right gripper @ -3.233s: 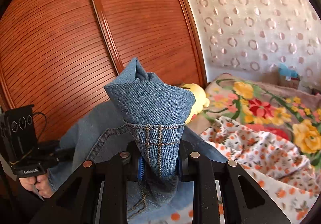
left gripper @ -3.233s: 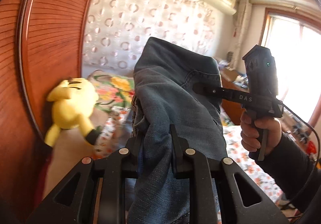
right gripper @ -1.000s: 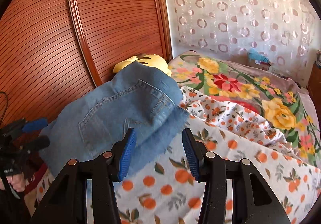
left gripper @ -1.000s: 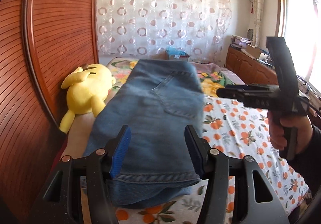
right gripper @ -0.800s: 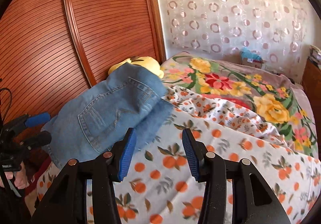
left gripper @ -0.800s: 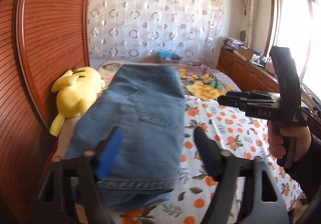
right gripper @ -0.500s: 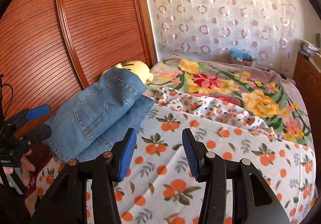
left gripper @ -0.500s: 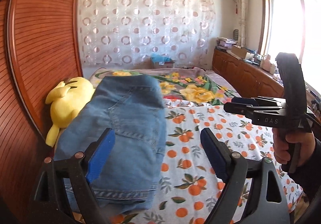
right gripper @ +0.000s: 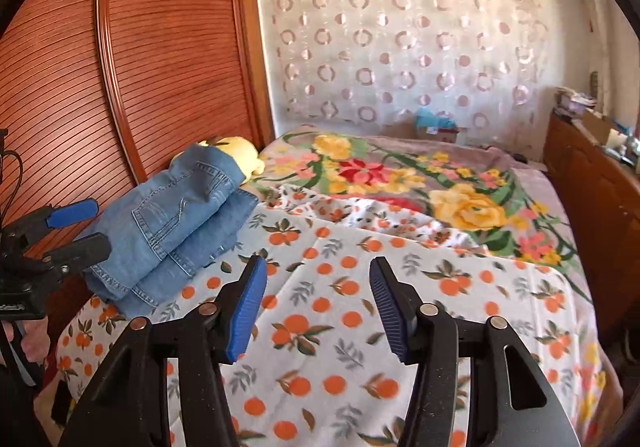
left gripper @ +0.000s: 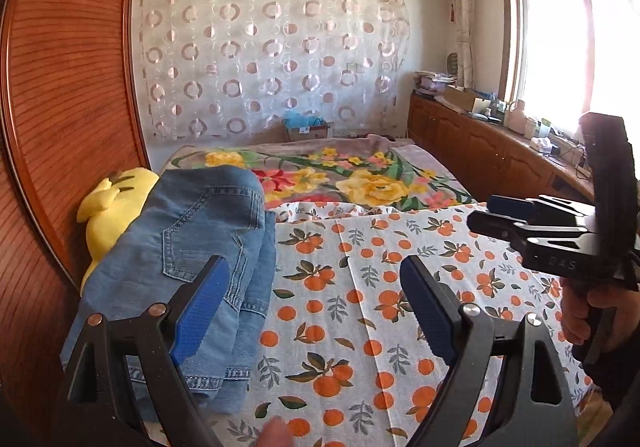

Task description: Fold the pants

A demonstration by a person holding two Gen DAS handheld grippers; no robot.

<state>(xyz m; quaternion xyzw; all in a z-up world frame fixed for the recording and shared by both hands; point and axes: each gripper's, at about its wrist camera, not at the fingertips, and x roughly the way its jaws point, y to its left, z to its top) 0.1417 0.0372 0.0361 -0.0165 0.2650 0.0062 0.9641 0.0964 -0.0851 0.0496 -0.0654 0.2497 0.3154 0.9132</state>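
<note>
The blue jeans [left gripper: 188, 247] lie folded in a stack on the left side of the bed, partly resting on a yellow plush toy [left gripper: 112, 211]. My left gripper [left gripper: 316, 307] is open wide, pulled back from the jeans, with nothing between its blue pads. The right gripper [right gripper: 318, 305] hovers over the orange-print sheet [right gripper: 340, 287]; its jaws are opening and nothing is between them. In the right wrist view the jeans [right gripper: 176, 223] sit at the left, beside the left gripper [right gripper: 76, 227]. The right gripper [left gripper: 500, 215] shows at the right edge of the left wrist view.
A wooden slatted wardrobe [right gripper: 120, 67] stands close along the bed's left side. A floral blanket [right gripper: 440, 187] covers the far half of the bed. A wooden cabinet [left gripper: 480, 155] with clutter runs under the window at the right. A patterned curtain [left gripper: 272, 67] hangs behind.
Both grippers let go of the jeans and drew back from them. The left jaws opened wide; the right jaws widened slightly. The jeans now rest folded on the bed.
</note>
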